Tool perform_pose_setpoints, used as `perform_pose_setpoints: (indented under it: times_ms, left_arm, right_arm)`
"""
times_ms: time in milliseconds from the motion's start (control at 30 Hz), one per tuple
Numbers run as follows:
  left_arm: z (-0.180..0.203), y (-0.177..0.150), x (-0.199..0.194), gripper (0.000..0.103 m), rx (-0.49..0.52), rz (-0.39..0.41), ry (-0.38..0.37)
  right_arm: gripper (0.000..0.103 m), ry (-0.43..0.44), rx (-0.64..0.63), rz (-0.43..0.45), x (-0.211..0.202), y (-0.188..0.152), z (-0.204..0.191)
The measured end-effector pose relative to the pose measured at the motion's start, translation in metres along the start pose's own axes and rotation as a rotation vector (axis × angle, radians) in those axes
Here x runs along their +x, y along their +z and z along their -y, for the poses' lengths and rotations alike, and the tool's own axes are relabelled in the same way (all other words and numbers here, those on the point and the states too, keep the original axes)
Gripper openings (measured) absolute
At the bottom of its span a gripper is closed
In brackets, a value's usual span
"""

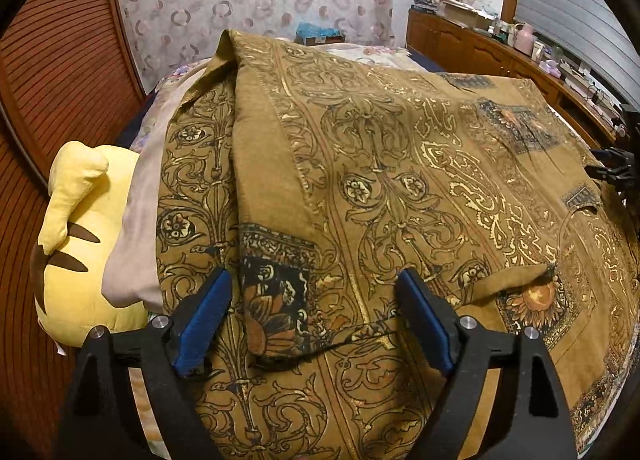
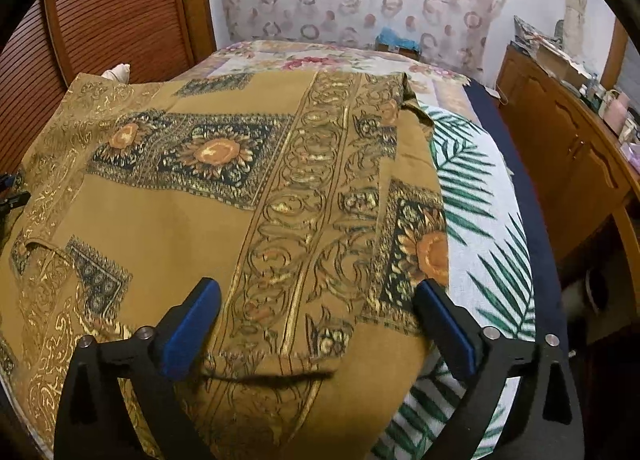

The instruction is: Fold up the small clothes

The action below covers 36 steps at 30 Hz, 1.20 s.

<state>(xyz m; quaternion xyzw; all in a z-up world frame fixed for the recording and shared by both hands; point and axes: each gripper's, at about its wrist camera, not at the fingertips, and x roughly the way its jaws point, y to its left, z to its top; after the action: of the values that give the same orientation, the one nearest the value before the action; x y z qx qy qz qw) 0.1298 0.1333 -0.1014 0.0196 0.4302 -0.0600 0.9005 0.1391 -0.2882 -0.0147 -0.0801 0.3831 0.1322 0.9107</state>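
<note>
Both wrist views look steeply down, close — sharing the garment (image 1: pixel 400 180).

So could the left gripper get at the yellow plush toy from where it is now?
Probably yes. The left gripper stands open over the brown patterned garment, holding nothing, and the yellow plush toy lies uncovered just beside it, with only a pale cloth along its edge.

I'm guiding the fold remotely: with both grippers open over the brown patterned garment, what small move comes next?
Probably lower the left gripper and close on the near hem: both it and the right gripper stand open, empty, above the garment.
</note>
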Motion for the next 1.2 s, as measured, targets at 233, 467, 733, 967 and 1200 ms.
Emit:
perform_pose_setpoints:
  times_ms: [233, 467, 733, 967, 1200]
  left_arm:
    - [0.000, 0.000, 0.000, 0.087, 0.001, -0.001, 0.000]
    - [0.001, -0.001, 0.001, 0.089, 0.002, -0.003, -0.001]
    - [0.001, -0.001, 0.000, 0.089, 0.008, -0.001, 0.006]
    - [-0.018, -0.003, -0.013, 0.044, -0.076, 0.055, -0.029]
    - [-0.025, 0.001, -0.017, 0.020, -0.100, 0.086, -0.059]
  right_arm:
    - [0.099, -0.043, 0.043, -0.048, -0.018, -0.012, -0.004]
    - [0.099, -0.007, 0.091, -0.033, -0.033, -0.027, -0.005]
    - [0.057, 0.019, 0.079, 0.041, -0.042, -0.016, -0.005]
    - [0.044, -0.026, 0.077, 0.021, -0.029, -0.002, 0.000]
    - [0.044, -0.012, 0.057, 0.083, -0.049, 0.005, -0.001]
